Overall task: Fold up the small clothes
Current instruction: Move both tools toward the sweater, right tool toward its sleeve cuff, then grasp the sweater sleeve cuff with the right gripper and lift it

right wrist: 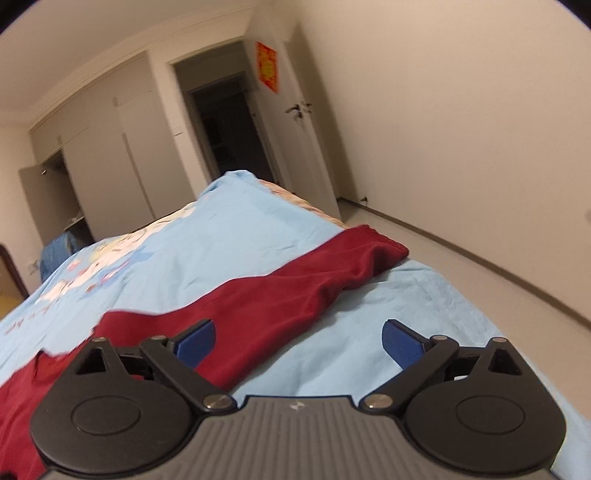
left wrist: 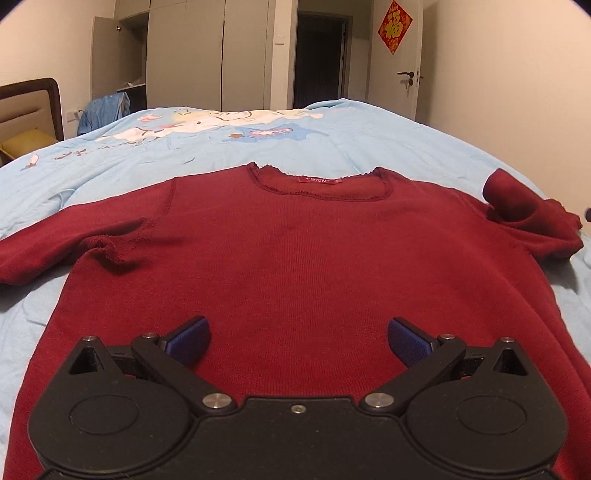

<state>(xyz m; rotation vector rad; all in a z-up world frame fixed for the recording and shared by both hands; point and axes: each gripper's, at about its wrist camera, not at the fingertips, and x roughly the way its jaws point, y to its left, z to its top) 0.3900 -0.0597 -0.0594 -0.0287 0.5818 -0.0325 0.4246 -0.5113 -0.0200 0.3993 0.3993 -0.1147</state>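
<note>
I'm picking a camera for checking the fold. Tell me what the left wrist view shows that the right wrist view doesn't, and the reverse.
Only the left wrist view: the red sweater's neckline and label, its whole body, both sleeves and the headboard. Only the right wrist view: the floor beside the bed and one sleeve stretched toward the bed's edge. Both: the red sweater, blue bedspread, wardrobe, doorway, and an open, empty hand-held gripper, left and right.

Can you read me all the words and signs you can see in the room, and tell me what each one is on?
"福": gold character on the red diamond sign hung on the door.
Red neck label inside the collar of the dark red sweater: it has white print, too small to read.
Same sign in the right wrist view: too blurred to read.
Markings on the blue bedspread by the cartoon print: not readable.
</note>
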